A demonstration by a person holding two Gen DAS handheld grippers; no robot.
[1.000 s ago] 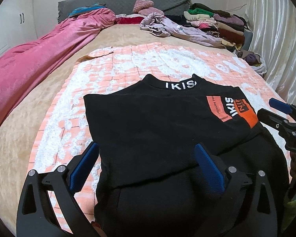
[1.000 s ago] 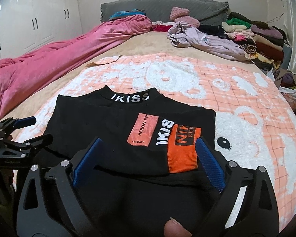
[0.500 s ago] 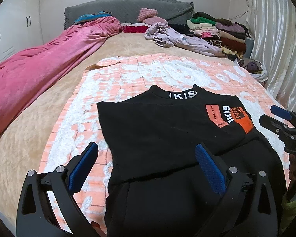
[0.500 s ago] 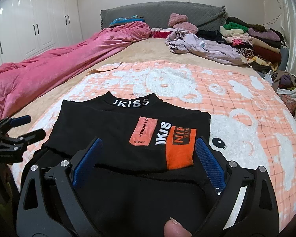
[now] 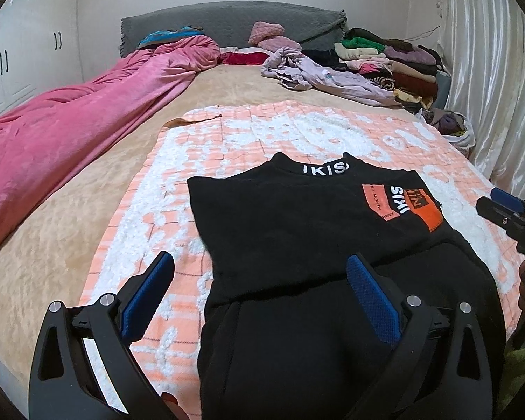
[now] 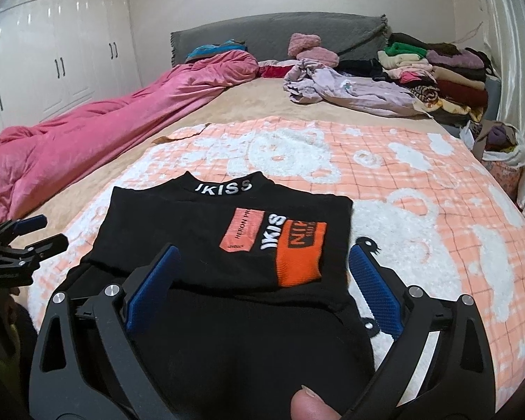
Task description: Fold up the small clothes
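A black top (image 5: 297, 231) with a white "IKISS" collar and orange patches lies flat on the orange-and-white blanket (image 5: 262, 133), its sleeves folded in. Its lower half reaches under both cameras. My left gripper (image 5: 259, 280) hangs open above the top's lower left part, blue pads wide apart and nothing between them. In the right wrist view the same top (image 6: 192, 231) lies under my right gripper (image 6: 264, 269), which is also open and empty over the lower right part. Each gripper shows at the edge of the other view: the right gripper (image 5: 504, 206) and the left gripper (image 6: 28, 234).
A pink quilt (image 5: 70, 133) runs along the bed's left side. Loose lilac clothes (image 5: 318, 77) and a stack of folded clothes (image 5: 395, 63) sit at the far right by the headboard. A white wardrobe (image 6: 52, 70) stands left; a curtain (image 5: 490, 70) hangs right. A thumb (image 6: 311, 402) shows at the bottom.
Both grippers have drawn back and up from the top, so it looks smaller and farther off. The top lies as before, and both grippers stay open.
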